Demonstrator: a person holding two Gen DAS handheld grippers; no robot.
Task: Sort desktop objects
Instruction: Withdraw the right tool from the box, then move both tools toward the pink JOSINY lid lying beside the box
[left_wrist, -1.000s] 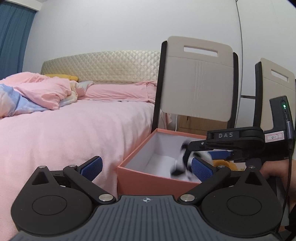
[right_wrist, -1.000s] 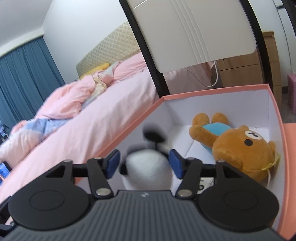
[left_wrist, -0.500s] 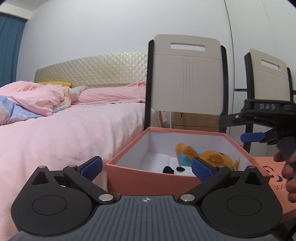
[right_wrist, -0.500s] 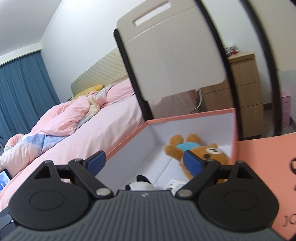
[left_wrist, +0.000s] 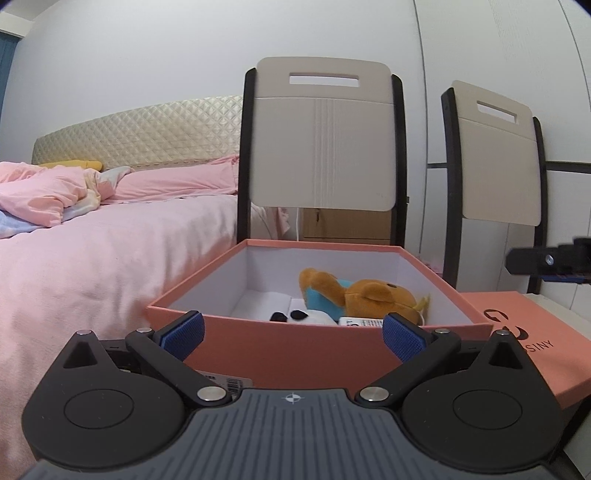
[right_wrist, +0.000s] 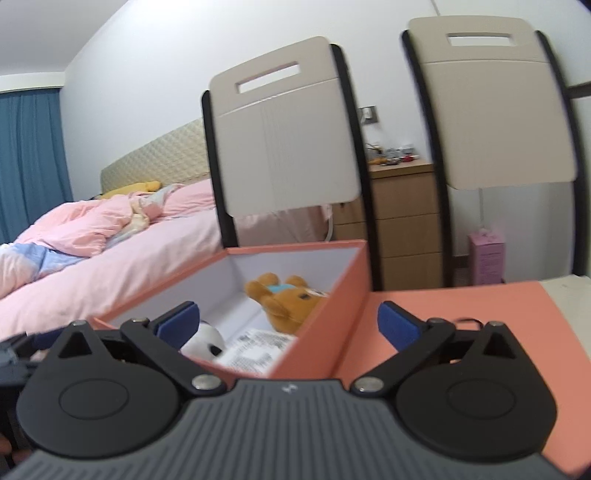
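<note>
An open salmon-pink box (left_wrist: 295, 354) (right_wrist: 317, 328) with a white inside stands straight ahead. Inside lie a brown teddy bear (left_wrist: 369, 299) (right_wrist: 284, 299) with a blue top, a black-and-white panda plush (left_wrist: 314, 316) (right_wrist: 205, 341), and a printed paper tag (right_wrist: 258, 349). My left gripper (left_wrist: 291, 336) is open and empty, just in front of the box's near wall. My right gripper (right_wrist: 288, 323) is open and empty, above the box's near right corner. Part of the right gripper (left_wrist: 546, 260) shows at the right edge of the left wrist view.
The box's pink lid (left_wrist: 535, 354) (right_wrist: 461, 332) lies flat to the right of the box. Two beige chairs (left_wrist: 321, 147) (right_wrist: 498, 110) stand behind. A pink bed (left_wrist: 110, 240) lies at left, a wooden drawer unit (right_wrist: 402, 221) at the back.
A second ago my right gripper held the panda plush over the box; it has opened, the panda now lies inside, and the gripper has drawn back to the right. The left gripper stayed open.
</note>
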